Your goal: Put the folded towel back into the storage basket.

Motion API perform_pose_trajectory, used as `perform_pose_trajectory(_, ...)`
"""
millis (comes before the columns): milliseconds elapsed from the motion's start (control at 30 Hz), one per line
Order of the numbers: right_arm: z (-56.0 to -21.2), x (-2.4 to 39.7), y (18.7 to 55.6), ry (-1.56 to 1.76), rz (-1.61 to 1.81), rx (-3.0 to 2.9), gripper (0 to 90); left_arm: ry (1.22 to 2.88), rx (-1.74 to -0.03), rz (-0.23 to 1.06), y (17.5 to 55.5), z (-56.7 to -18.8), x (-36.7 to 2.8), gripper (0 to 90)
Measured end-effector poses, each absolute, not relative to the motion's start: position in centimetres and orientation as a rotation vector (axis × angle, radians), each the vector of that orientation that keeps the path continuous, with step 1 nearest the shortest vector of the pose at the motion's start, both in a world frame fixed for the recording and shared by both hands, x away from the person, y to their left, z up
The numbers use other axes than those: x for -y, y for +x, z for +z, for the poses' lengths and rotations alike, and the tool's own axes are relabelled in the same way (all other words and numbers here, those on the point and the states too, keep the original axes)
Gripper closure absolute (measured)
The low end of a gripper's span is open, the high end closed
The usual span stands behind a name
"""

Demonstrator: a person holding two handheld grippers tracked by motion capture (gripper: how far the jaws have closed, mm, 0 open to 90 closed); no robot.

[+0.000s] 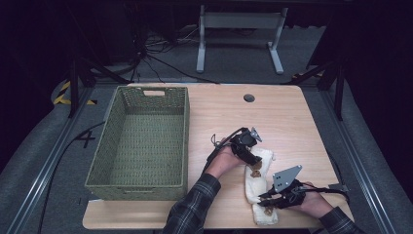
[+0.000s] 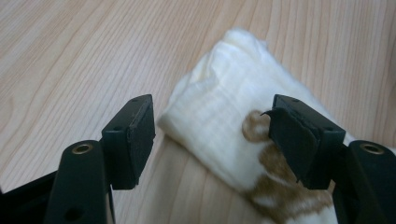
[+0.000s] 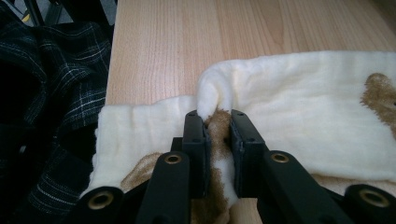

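Two grippers are at work on my table [image 1: 292,112], and I read it from the left. At the far left sits a green woven basket [image 1: 113,144], its bottom bare, well apart from everything else. Right of it a plaid sleeve [image 1: 191,207] comes in from the near edge. My left gripper [image 1: 253,155] hovers over the far end of a cream cloth [image 1: 256,187] with brown bear prints; in the left gripper view its jaws stand wide apart, one on each side of the folded cloth [image 2: 219,116], gripping nothing. The cloth lies in a long folded strip near the table's right near corner. Further right, my right gripper [image 1: 267,198] is at the near end; in the right gripper view its jaws are pinched tight on a raised fold of the cloth [image 3: 299,102].
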State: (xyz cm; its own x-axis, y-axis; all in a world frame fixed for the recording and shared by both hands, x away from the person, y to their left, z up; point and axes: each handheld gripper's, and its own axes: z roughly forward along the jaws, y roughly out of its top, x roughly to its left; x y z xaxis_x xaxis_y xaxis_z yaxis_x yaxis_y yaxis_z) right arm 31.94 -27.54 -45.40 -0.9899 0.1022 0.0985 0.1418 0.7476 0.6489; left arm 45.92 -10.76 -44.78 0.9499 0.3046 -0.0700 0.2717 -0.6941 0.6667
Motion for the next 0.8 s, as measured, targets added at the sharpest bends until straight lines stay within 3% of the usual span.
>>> perform_pose_trajectory(300,-45.4,27.6,32.0,-0.206,-1.072,2.880,78.8,2.437,-0.355,0.061,46.2,-45.3,11.8,36.6)
perform_pose_trajectory(400,-45.4,27.6,32.0,-0.208,-1.071,2.879,78.9,2.445,-0.327,0.046,46.1,-45.2,11.9,46.3)
perform_pose_trajectory(467,-45.4,27.6,32.0,-0.214,-1.072,2.876,79.0,2.445,-0.277,0.022,45.9,-45.1,11.9,61.7)
perform_pose_trajectory(567,-45.4,27.5,32.1,-0.238,-1.069,2.866,79.6,2.456,-0.231,0.020,45.6,-45.0,12.0,74.0)
perform_pose_trajectory(800,-45.1,27.6,32.5,-0.278,-1.081,2.828,80.1,2.435,-0.219,0.019,45.2,-44.0,11.7,78.8)
